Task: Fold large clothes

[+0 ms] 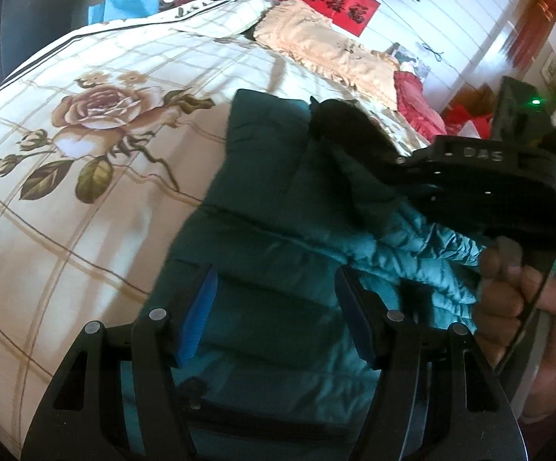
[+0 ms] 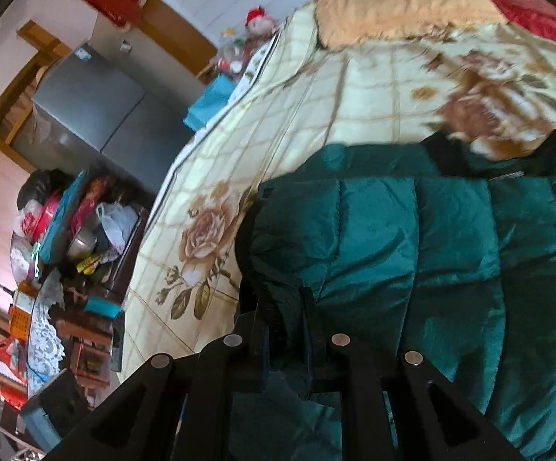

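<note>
A dark green quilted jacket (image 1: 278, 230) lies on the bed's rose-print cover (image 1: 86, 153), which serves as the landmark here. The left gripper (image 1: 274, 315) hovers over the jacket's near end with its blue-padded fingers (image 1: 201, 307) spread wide — nothing sits between them. The right gripper (image 2: 285, 322) is pinched on the jacket's dark-trimmed edge (image 2: 255, 269), close to the printed rose (image 2: 201, 238) on the cover. In the left wrist view, the right gripper's body and the hand (image 1: 527, 307) holding it sit over the jacket's far side. A beige pillow (image 1: 324, 46) rests at the cover's far end.
</note>
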{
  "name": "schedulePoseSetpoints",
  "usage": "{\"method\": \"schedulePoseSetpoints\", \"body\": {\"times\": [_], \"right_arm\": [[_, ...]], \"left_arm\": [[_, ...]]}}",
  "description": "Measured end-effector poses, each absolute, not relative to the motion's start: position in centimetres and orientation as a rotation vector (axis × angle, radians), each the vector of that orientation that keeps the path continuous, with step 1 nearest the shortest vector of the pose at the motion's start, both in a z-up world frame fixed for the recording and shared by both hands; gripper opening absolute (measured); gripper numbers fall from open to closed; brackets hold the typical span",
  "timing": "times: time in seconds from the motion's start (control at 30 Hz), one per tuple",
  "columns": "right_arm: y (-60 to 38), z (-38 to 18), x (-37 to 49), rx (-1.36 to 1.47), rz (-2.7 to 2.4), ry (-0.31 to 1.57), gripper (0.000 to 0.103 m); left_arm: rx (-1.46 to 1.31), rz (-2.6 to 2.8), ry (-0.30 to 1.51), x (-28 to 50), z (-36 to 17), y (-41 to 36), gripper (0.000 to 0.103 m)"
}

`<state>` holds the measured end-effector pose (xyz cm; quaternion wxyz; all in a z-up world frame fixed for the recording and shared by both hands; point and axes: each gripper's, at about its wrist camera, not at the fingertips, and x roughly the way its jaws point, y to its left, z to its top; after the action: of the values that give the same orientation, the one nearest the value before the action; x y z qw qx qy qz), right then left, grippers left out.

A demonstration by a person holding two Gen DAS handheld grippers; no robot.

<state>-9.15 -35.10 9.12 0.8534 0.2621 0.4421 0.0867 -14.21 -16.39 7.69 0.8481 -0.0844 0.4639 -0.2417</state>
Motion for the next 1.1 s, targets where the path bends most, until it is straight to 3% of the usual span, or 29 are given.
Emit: {"method": "schedulePoseSetpoints", "body": {"times": [0.07, 0.1, 0.13, 0.2, 0.6, 0.83, 0.87, 0.9, 1.0, 1.1], "right_arm": [[-35.1, 8.0, -8.3, 0.563, 0.172, 0.958, 0.016], [-35.2, 7.4, -7.9, 0.571, 0.162, 0.967, 0.025], [-35.4, 7.2, -7.9, 0.578, 0.162, 0.962, 0.047], [-35.6, 7.3, -8.2, 0.609, 0.194, 0.926, 0.072], [-40.6, 15.3, -17.6, 0.436, 0.107, 0.783, 0.076], [-46.8, 15.3, -23.4, 0.358, -0.115, 0.795, 0.076], [-47.8, 15.1, -24.0, 0.367, -0.141, 0.795, 0.076], [-48.6, 15.0, -24.6, 0.373, -0.159, 0.795, 0.076], [-49.9, 14.9, -25.5, 0.333, -0.22, 0.791, 0.074], [-50.0, 14.6, -25.8, 0.292, -0.247, 0.781, 0.065]], "left_arm": [[-0.193, -0.5, 0.987, -13.8, 7.3, -15.9, 0.064], [-0.198, -0.496, 0.988, -13.7, 7.3, -15.7, 0.064], [-0.204, -0.492, 0.988, -13.5, 7.2, -15.6, 0.064], [-0.212, -0.49, 0.991, -13.3, 7.0, -15.4, 0.064], [-0.243, -0.515, 0.996, -9.7, 8.0, -19.7, 0.064], [-0.182, -0.518, 1.015, -7.1, 7.1, -24.6, 0.063], [-0.161, -0.521, 1.0, -7.0, 7.2, -25.0, 0.049], [-0.128, -0.522, 0.979, -7.0, 7.4, -25.5, 0.023], [-0.104, -0.538, 0.935, -6.9, 8.6, -25.3, 0.017], [-0.096, -0.513, 0.889, -6.7, 9.8, -24.1, 0.016]]}}
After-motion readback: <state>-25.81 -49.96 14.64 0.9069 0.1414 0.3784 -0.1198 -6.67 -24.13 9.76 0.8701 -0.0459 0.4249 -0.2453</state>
